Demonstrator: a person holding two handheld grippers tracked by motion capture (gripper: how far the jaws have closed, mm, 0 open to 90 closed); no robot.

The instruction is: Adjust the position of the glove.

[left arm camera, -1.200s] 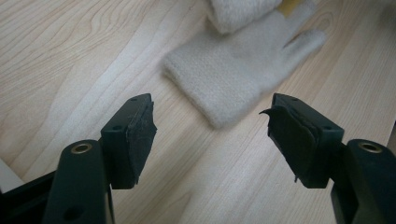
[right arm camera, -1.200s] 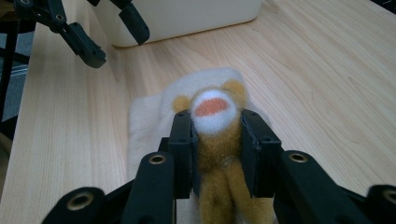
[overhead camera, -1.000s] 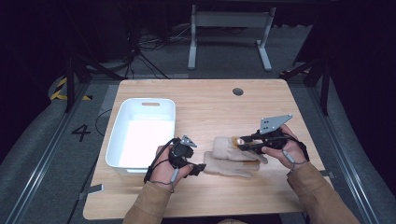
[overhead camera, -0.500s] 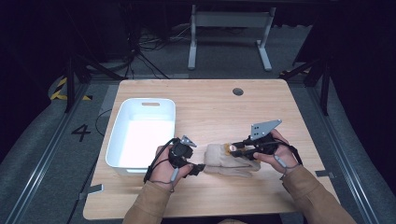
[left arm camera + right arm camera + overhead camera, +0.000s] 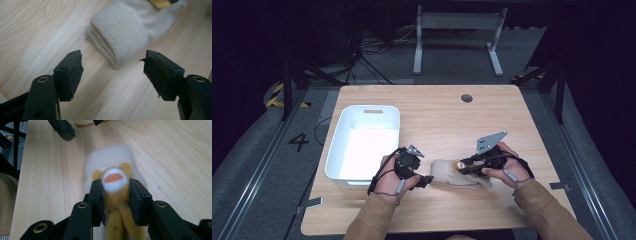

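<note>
Plush toy [image 5: 114,185] pinched between the right hand-held gripper [image 5: 115,195] jaws above the cream cloth [image 5: 122,37]; left hand-held gripper [image 5: 113,72] spread before the cloth's folded end, nothing binned yet.

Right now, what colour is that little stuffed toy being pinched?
Golden-brown plush toy with a white muzzle and orange mouth, clearest in the right gripper view.
</note>
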